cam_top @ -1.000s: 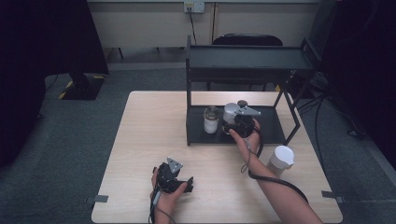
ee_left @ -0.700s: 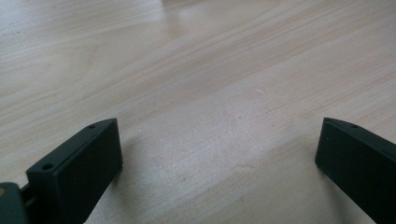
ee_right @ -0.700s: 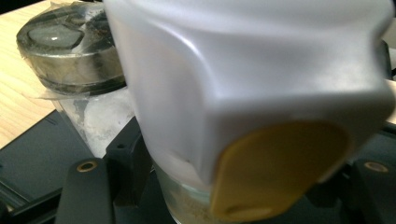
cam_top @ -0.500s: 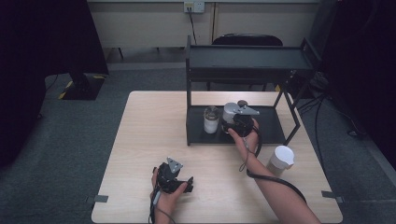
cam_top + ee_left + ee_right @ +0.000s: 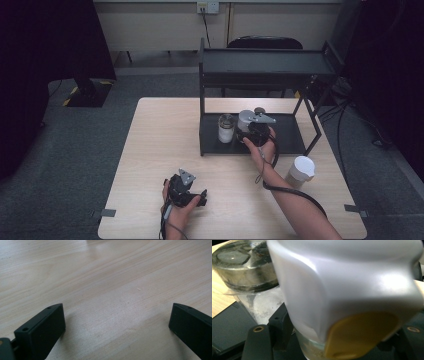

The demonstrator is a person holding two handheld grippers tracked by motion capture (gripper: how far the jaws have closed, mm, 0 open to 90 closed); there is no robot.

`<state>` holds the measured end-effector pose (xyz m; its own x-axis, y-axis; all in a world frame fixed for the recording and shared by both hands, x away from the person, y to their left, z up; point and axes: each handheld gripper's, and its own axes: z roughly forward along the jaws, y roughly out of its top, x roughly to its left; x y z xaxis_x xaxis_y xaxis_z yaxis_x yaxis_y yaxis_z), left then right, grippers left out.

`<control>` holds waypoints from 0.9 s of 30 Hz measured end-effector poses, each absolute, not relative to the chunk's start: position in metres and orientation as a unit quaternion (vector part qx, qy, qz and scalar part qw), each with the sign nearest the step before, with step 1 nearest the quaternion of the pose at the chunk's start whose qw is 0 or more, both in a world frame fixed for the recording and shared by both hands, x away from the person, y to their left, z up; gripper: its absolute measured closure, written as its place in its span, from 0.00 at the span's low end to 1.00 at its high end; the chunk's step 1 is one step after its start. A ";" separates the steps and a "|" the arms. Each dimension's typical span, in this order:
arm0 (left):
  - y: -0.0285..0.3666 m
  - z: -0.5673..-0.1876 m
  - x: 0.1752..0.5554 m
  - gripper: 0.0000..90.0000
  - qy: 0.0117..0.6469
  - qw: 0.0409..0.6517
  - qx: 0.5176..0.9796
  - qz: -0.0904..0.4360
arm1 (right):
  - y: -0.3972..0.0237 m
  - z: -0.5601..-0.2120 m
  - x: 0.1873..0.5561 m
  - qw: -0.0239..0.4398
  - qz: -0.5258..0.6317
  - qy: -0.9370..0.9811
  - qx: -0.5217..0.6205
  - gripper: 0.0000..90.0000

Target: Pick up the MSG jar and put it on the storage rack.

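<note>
while the right tool (image 5: 251,131) is clamped tight on the white-capped shaker (image 5: 342,290), which sits on the rack's bottom shelf (image 5: 287,142) just beside a glass jar (image 5: 226,128), the sensible thing looks like a straight, level move that keeps clear of that jar and the rack's posts. keep the squeeze low on the glass body, under the cap. the left tool (image 5: 186,189) rests on the counter (image 5: 112,277), jaws wide apart, holding nothing. a white cup (image 5: 301,169) stands apart, near the counter's right edge.
</note>
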<state>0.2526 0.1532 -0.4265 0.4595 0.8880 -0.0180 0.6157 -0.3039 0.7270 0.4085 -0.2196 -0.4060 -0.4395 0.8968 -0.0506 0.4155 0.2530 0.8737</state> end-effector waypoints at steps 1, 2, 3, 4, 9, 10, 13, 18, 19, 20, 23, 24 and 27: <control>0.153 -0.426 0.253 0.00 0.480 0.342 0.783 0.199 | -0.220 -0.406 0.409 0.285 0.420 0.738 0.445 0.34; 0.153 -0.426 0.253 0.00 0.480 0.342 0.783 0.199 | -0.221 -0.405 0.409 0.284 0.420 0.737 0.447 0.34; 0.153 -0.426 0.253 0.00 0.480 0.342 0.783 0.199 | -0.220 -0.405 0.409 0.286 0.419 0.737 0.448 0.34; 0.153 -0.426 0.253 0.00 0.480 0.342 0.783 0.199 | -0.220 -0.406 0.409 0.287 0.419 0.737 0.446 0.34; 0.153 -0.426 0.253 0.00 0.480 0.342 0.783 0.199 | -0.220 -0.406 0.409 0.289 0.419 0.738 0.444 0.34; 0.153 -0.426 0.253 0.00 0.480 0.342 0.783 0.199 | -0.220 -0.407 0.409 0.289 0.419 0.737 0.445 0.34; 0.153 -0.426 0.253 0.00 0.480 0.343 0.783 0.199 | -0.219 -0.407 0.409 0.290 0.419 0.737 0.444 0.34; 0.153 -0.426 0.253 0.00 0.480 0.342 0.783 0.199 | -0.219 -0.407 0.408 0.290 0.418 0.736 0.446 0.34; 0.153 -0.426 0.253 0.00 0.480 0.342 0.783 0.199 | -0.219 -0.407 0.408 0.289 0.418 0.736 0.447 0.34; 0.153 -0.426 0.253 0.00 0.480 0.342 0.783 0.199 | -0.219 -0.406 0.409 0.289 0.418 0.736 0.448 0.34; 0.153 -0.426 0.253 0.00 0.480 0.342 0.783 0.199 | -0.219 -0.406 0.408 0.288 0.417 0.735 0.451 0.34; 0.153 -0.426 0.253 0.00 0.480 0.342 0.783 0.199 | -0.219 -0.406 0.408 0.287 0.417 0.734 0.452 0.34; 0.153 -0.426 0.253 0.00 0.480 0.342 0.783 0.199 | -0.218 -0.406 0.408 0.287 0.417 0.733 0.454 0.34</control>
